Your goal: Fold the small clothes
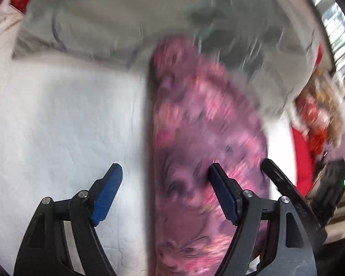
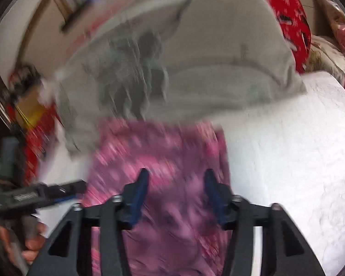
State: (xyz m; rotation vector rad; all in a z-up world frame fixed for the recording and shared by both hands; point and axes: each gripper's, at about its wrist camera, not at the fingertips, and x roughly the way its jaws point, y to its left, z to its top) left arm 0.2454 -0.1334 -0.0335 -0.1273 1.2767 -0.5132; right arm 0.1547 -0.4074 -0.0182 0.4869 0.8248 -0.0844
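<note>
A pink and purple patterned small garment (image 1: 202,138) lies in a long strip on the white bed cover (image 1: 57,119). My left gripper (image 1: 165,179) is open, one finger over the cover and one over the garment's left edge, holding nothing. In the right wrist view the same garment (image 2: 163,151) lies below my right gripper (image 2: 176,184), which is open and empty above it. The other gripper shows at the right in the left view (image 1: 287,191) and at the left in the right view (image 2: 34,195). Both views are motion-blurred.
A grey garment (image 1: 126,23) lies beyond the pink one, also seen in the right view (image 2: 195,57). Red patterned cloth (image 2: 287,18) and other items sit at the bed's far edges. A window (image 1: 333,23) is at the right.
</note>
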